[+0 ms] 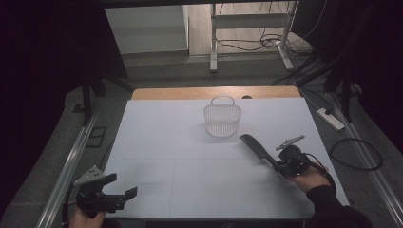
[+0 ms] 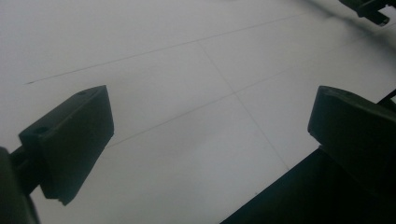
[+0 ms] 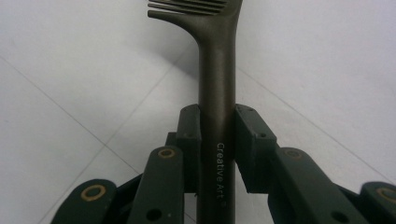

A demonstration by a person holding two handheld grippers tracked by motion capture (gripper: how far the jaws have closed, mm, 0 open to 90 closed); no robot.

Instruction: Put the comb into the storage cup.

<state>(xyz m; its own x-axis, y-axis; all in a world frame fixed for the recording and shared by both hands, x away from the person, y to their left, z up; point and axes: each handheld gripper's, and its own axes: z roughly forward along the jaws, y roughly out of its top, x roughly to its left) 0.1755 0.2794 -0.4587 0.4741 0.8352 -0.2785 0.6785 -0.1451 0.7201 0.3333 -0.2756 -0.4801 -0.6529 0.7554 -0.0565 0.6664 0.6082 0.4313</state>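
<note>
A dark comb (image 1: pixel 256 148) lies low over the white table cover (image 1: pixel 166 156) at the right, teeth end pointing toward the far left. My right gripper (image 1: pixel 278 164) is shut on its handle. In the right gripper view the pads clamp both sides of the comb's handle (image 3: pixel 216 70), which is printed "Creative Art", and the teeth show at the top. A small translucent mesh basket (image 1: pixel 222 121) with a loop handle stands upright at the back middle, a little beyond the comb's tip. My left gripper (image 1: pixel 122 185) rests at the front left corner, open with nothing between its fingers (image 2: pixel 74 140).
The white cover leaves a wooden strip (image 1: pixel 190 92) of the table bare at the back. A metal rail (image 1: pixel 71 156) runs along the left side. On the floor at the right lie a power strip (image 1: pixel 330 118) and a looped cable (image 1: pixel 356 154). Desk legs (image 1: pixel 214 47) stand behind.
</note>
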